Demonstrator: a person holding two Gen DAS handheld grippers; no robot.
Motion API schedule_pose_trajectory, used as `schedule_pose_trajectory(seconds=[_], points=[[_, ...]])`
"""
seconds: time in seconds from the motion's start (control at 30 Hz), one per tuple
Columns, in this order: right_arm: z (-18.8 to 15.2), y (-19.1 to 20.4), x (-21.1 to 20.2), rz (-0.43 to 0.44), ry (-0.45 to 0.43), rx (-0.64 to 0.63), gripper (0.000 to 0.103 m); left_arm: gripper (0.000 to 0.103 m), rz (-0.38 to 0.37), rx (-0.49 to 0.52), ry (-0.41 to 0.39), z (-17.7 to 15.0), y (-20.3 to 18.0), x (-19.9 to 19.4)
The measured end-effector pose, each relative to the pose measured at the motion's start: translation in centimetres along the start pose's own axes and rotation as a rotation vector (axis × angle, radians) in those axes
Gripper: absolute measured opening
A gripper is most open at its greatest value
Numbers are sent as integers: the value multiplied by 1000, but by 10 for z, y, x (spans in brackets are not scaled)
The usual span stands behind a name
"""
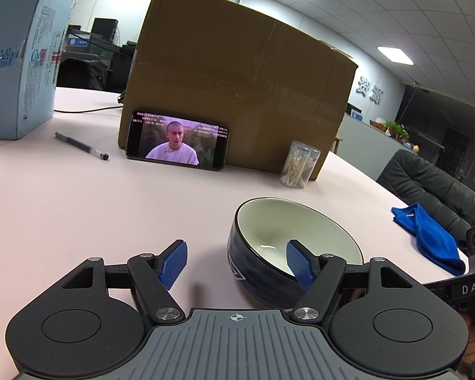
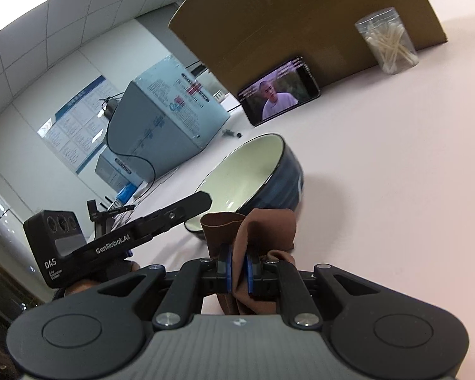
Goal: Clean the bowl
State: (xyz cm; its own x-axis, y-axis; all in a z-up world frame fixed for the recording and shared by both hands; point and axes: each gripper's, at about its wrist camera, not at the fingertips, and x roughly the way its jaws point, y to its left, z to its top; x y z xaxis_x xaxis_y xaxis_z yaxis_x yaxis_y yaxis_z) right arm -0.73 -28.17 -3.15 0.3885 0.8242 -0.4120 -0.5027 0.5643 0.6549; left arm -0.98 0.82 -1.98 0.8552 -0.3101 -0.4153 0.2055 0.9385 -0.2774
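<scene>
The bowl (image 1: 293, 247) stands on the pale table (image 1: 110, 209), in front of the cardboard box (image 1: 237, 82); the left gripper (image 1: 236, 264) stands wide, one pad inside the bowl, not pressing; the right gripper (image 2: 236, 270) pinches a brown cloth (image 2: 253, 231) just beside the bowl.

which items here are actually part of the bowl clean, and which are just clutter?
In use:
bowl
brown cloth, clamped in the right gripper
left gripper, jaws open, one finger over the bowl's rim

Lying about:
blue cloth
phone
pen
cotton swab jar
cardboard box
light-blue carton
</scene>
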Motion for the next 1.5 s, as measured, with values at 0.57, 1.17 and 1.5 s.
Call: schedule_pose_trajectory(seconds=[0.57,1.17,1.5], points=[[11,-13,-12,-66,-69,16,11,70,-3,0,0,-1,0,-1],[11,1,-10,-15,-63,-30,11,70,-6,3,-3,0,-1,-2],[11,0,-6,-134,-34,-95,13,70,-6,2,-2,-1,-1,-2]])
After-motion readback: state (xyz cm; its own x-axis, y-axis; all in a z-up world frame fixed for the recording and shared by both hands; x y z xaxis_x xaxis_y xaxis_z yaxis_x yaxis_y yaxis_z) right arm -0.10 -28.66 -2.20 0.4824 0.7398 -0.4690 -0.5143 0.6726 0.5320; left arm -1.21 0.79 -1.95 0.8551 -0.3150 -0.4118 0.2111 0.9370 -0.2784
